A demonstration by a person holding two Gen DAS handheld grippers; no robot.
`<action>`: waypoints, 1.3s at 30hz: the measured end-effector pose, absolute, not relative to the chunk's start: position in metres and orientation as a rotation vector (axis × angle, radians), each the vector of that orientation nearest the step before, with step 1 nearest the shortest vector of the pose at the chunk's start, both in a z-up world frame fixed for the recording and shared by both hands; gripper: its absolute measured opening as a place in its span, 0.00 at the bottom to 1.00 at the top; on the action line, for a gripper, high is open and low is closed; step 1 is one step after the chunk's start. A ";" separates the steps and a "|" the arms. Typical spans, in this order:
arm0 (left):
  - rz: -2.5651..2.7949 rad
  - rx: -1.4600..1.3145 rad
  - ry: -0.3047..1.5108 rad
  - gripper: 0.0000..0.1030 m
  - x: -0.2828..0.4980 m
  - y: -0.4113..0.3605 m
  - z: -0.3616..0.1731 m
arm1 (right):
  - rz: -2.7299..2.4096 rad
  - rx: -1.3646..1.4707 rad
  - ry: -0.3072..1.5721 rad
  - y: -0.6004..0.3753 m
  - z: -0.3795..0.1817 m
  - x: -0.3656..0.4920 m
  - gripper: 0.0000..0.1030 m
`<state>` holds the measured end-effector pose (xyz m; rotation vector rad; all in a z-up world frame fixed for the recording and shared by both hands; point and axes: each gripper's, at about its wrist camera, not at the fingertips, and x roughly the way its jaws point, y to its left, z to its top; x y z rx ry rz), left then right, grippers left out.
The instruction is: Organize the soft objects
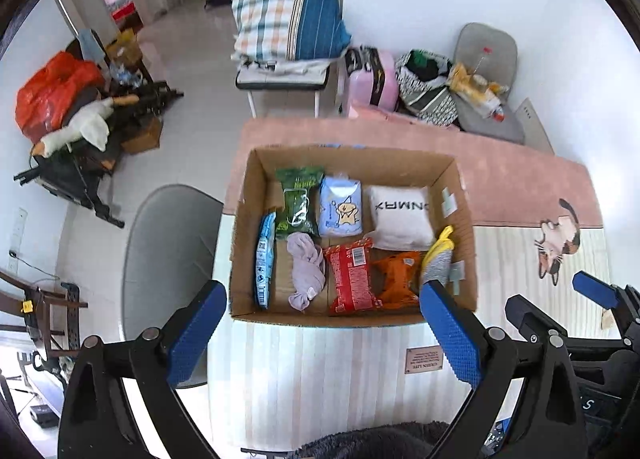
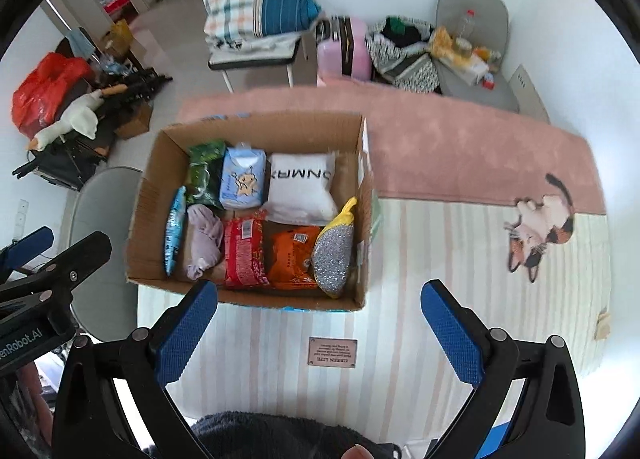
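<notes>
A cardboard box sits on a striped mat. It holds a white pillow, a light blue pack, a green pack, a lilac cloth, a red pack, an orange pack, a silver-and-yellow sponge and a thin blue pack. My left gripper and right gripper are open and empty, above the box's near edge.
A pink rug lies beyond the box. A grey chair stands left of the mat. Behind are a bedding pile on a cot, a pink suitcase, bags, and clutter at left.
</notes>
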<state>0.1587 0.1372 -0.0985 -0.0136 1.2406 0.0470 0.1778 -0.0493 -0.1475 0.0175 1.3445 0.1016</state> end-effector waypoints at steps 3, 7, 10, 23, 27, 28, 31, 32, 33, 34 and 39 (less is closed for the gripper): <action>0.045 -0.010 1.200 0.96 0.146 0.135 -0.074 | 0.110 0.008 1.300 -0.051 -0.119 0.164 1.00; 0.052 -0.019 1.145 0.96 0.127 0.134 -0.043 | 0.123 0.011 1.250 -0.057 -0.082 0.142 1.00; 0.051 -0.034 1.128 0.96 0.116 0.136 -0.028 | 0.120 0.003 1.205 -0.060 -0.056 0.128 1.00; 0.079 -0.021 1.082 0.96 0.084 0.135 0.010 | 0.110 -0.020 1.100 -0.063 0.011 0.087 1.00; 0.097 -0.031 1.077 0.96 0.080 0.138 0.012 | 0.098 -0.034 1.084 -0.065 0.016 0.083 1.00; 0.099 -0.032 1.078 0.96 0.080 0.139 0.011 | 0.093 -0.036 1.084 -0.066 0.017 0.083 1.00; 0.107 -0.029 1.079 0.96 0.080 0.139 0.008 | 0.079 -0.037 1.080 -0.068 0.016 0.083 1.00; 0.106 -0.028 1.081 0.96 0.081 0.138 0.006 | 0.071 -0.041 1.079 -0.068 0.015 0.084 1.00; 0.107 -0.024 1.085 0.96 0.082 0.137 0.004 | 0.064 -0.044 1.080 -0.068 0.013 0.085 1.00; 0.110 -0.020 1.088 0.96 0.081 0.137 0.003 | 0.055 -0.048 1.084 -0.068 0.011 0.087 1.00; 0.112 -0.009 1.109 0.96 0.083 0.136 -0.008 | 0.030 -0.061 1.106 -0.068 0.001 0.091 1.00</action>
